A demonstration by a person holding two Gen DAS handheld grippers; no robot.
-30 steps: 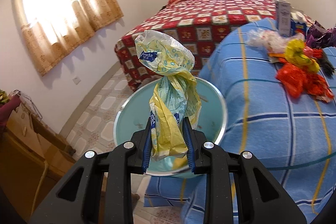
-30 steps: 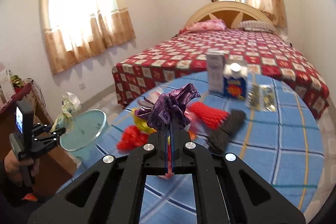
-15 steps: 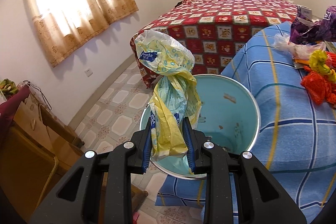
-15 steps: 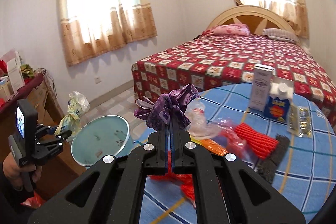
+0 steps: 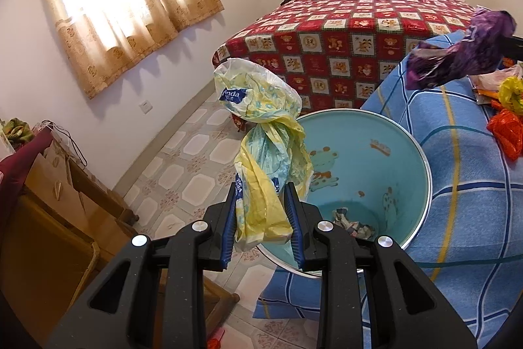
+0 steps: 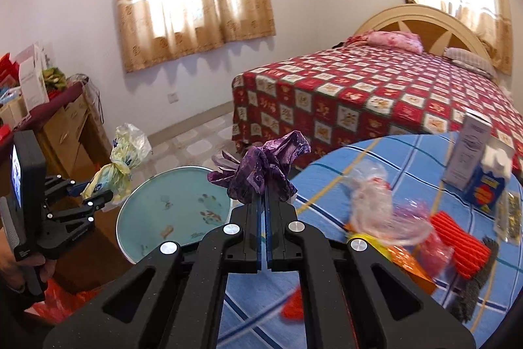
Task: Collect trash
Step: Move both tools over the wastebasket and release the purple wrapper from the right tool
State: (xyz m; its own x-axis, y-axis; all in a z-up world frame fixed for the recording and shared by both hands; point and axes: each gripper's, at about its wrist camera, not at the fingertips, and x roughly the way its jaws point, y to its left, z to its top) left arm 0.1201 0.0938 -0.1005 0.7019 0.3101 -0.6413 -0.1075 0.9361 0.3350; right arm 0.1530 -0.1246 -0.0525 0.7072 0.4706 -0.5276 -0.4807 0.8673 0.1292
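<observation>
Closer now, the teal bin (image 5: pixel 369 172) fills the left view. Left gripper (image 5: pixel 263 218) clamps a knotted yellow bag (image 5: pixel 268 152), long axis upright, above the rim. Right gripper (image 6: pixel 264 211) pinches a purple wrapper (image 6: pixel 261 162) beside the bin, pointing up.

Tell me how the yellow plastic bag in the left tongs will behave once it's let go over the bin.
The yellow plastic bag looks thin and crumpled, so probably light and floppy. It would likely drop slowly into the bin and might catch its rim.
</observation>
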